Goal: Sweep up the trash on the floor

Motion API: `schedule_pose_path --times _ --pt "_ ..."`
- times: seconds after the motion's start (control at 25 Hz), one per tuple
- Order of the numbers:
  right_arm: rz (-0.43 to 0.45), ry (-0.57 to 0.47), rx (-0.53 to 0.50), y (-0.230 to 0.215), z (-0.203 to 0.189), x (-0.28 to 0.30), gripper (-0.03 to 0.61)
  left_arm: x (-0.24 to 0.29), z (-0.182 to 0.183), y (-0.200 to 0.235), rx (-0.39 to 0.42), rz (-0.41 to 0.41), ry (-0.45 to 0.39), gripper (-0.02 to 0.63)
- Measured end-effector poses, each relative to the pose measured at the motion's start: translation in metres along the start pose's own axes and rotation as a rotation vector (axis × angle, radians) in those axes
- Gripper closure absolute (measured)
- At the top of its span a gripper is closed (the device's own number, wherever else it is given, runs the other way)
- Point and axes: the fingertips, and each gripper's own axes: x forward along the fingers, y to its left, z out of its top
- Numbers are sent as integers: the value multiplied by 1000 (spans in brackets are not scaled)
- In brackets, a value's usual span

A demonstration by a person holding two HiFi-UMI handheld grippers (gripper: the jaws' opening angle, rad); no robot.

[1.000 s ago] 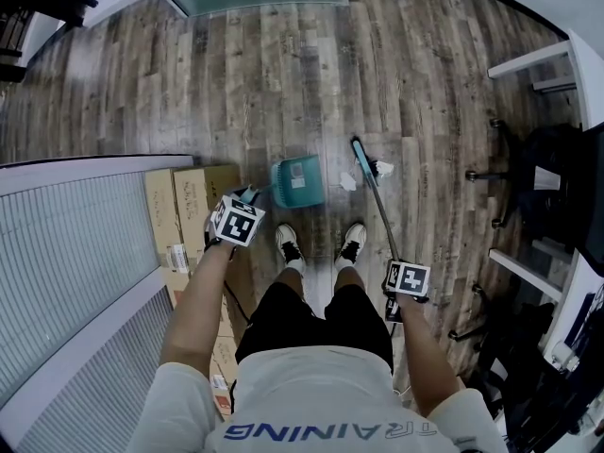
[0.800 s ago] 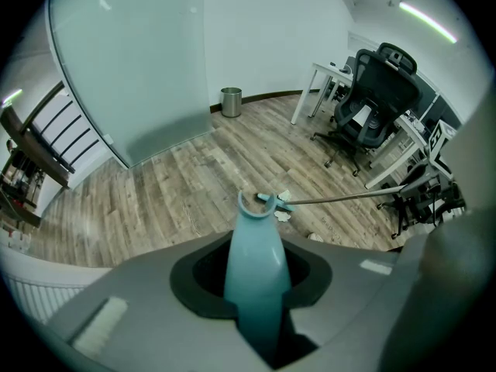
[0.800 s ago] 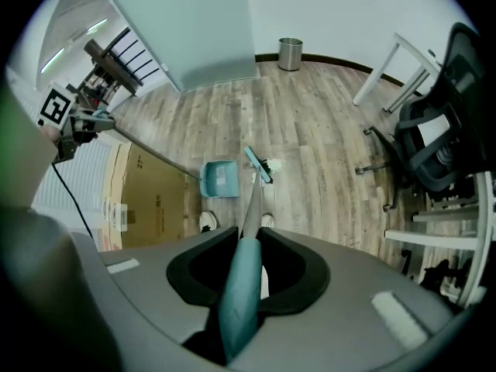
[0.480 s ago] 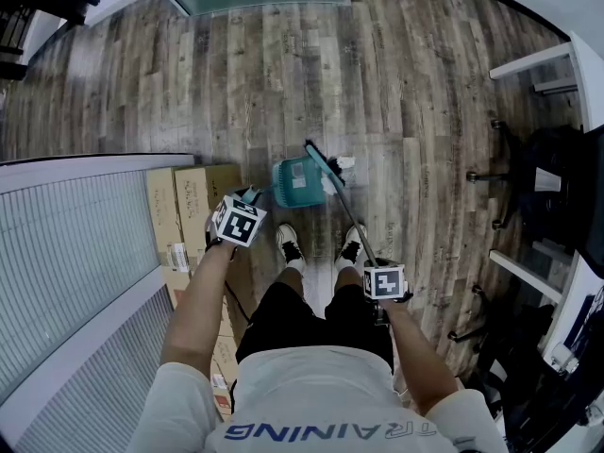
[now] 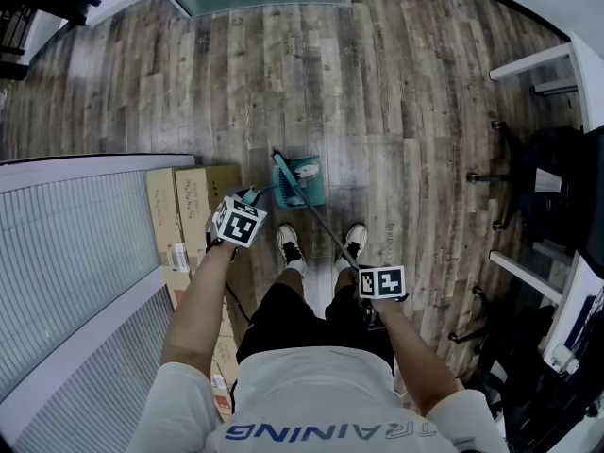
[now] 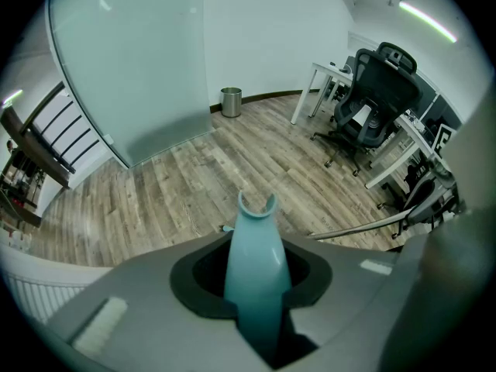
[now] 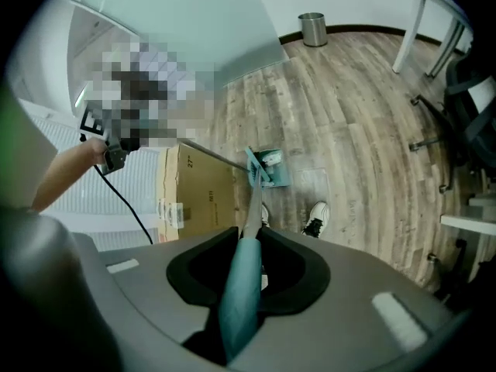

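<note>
The broom (image 5: 323, 225) is lying with its head across the mouth of the dustpan (image 5: 304, 189). White scraps of trash (image 5: 308, 169) are sitting inside the pan, on the floor (image 5: 396, 92) just ahead of the person's shoes (image 5: 288, 243). The sweep looks to be finishing. To do it well, the pan's lip should be pressing flat on the boards while the bristles are drawing short strokes toward its back wall, so nothing is slipping underneath.

The left gripper (image 6: 256, 289) is holding its jaws partly closed, clamping the dustpan's pale upright handle (image 6: 254, 246). The right gripper (image 7: 242, 289) is pinching the broom's teal grip (image 7: 239, 304) the same way.
</note>
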Motion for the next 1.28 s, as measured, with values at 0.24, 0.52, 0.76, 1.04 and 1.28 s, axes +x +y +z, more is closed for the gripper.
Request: schedule_pose_path --times 0.24,0.52,0.76,1.04,1.28 --pt "31 -5 37 3 -3 -1 469 0 0 0 2 4 1 520" --pt "9 -73 111 -33 9 -33 469 0 -1 2 1 3 0 520" --pt "-130 -168 181 -100 27 -67 469 0 -1 2 5 2 -1 520" --pt "-321 -152 220 -156 32 -68 469 0 0 2 3 0 1 520" --pt "-335 -37 30 -117 20 -45 469 1 0 4 6 2 -2 520"
